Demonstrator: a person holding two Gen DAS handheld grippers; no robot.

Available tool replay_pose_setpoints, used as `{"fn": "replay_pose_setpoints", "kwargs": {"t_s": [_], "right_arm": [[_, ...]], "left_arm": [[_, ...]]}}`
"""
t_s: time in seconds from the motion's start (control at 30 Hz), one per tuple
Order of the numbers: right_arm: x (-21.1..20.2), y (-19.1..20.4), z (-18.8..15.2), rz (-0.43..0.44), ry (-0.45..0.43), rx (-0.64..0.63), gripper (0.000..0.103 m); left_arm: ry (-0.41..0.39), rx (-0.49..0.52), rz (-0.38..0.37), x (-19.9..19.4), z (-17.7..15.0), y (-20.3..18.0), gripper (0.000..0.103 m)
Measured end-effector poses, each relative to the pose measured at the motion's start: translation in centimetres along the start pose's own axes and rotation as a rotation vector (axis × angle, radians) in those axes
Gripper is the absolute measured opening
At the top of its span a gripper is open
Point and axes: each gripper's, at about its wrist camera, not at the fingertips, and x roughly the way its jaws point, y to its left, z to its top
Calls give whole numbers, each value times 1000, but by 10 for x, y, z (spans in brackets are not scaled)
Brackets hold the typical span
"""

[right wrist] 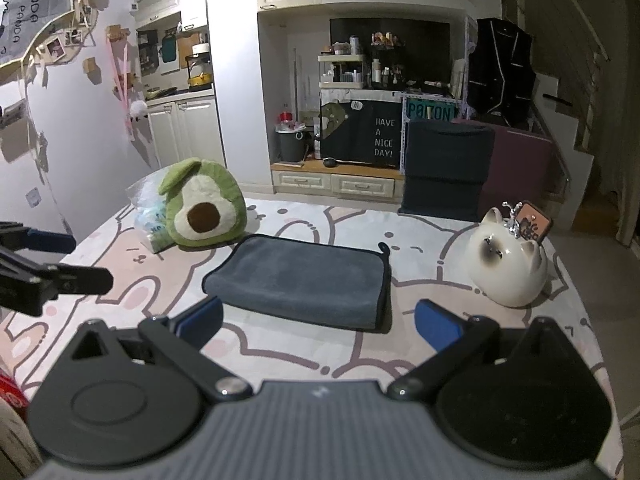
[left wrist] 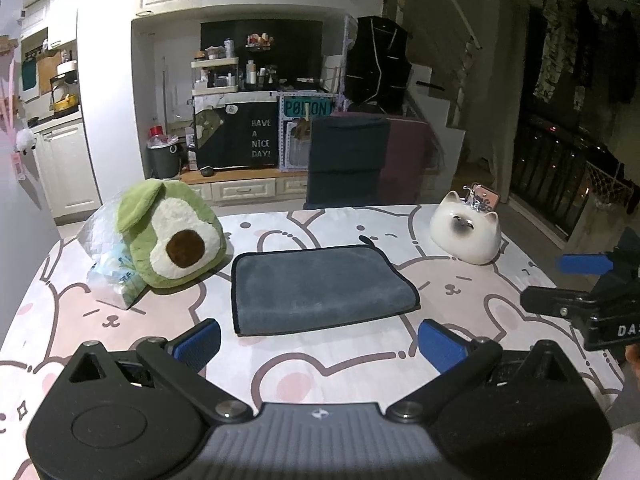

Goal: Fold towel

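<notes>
A dark grey towel (left wrist: pixel 320 286) lies folded into a flat rectangle on the bunny-print tablecloth (left wrist: pixel 328 364), with a small hanging loop at its far right corner. It also shows in the right wrist view (right wrist: pixel 302 278). My left gripper (left wrist: pixel 319 342) is open and empty, hovering just in front of the towel's near edge. My right gripper (right wrist: pixel 318 320) is open and empty, also just short of the towel. Each gripper shows at the edge of the other's view: the right one (left wrist: pixel 560 282) and the left one (right wrist: pixel 90 262).
A green avocado plush (left wrist: pixel 172 236) sits left of the towel on a clear plastic bag (left wrist: pixel 108 256). A white ceramic cat (left wrist: pixel 466 232) stands at the right, with a small phone-like card behind it. Dark chairs (left wrist: pixel 348 160) stand beyond the table's far edge.
</notes>
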Motion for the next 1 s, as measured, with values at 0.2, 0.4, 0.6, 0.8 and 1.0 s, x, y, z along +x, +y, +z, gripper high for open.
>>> {"fn": "replay_pose_setpoints", "kwargs": {"t_s": [0.2,0.4,0.6,0.8,1.0], "right_arm": [[-19,9,-7,6,-6,-4,103],[-31,11,-16,3,-5,14,103],[-39,14,-26,-19,-9,25,103],[-46,17,-35,-32,-18,33,103],[-54,22,-45,-45,-23,27,103]], "left_arm": [[-21,-16,-7,-18,-7,0,103],[-45,16,30,-33,-15,-6,103],[-52,33,43,-44,-25,-12,103],[-52,41,54,-50,-33,-16,103],[-46,36,78,-54,-47,-15,103]]}}
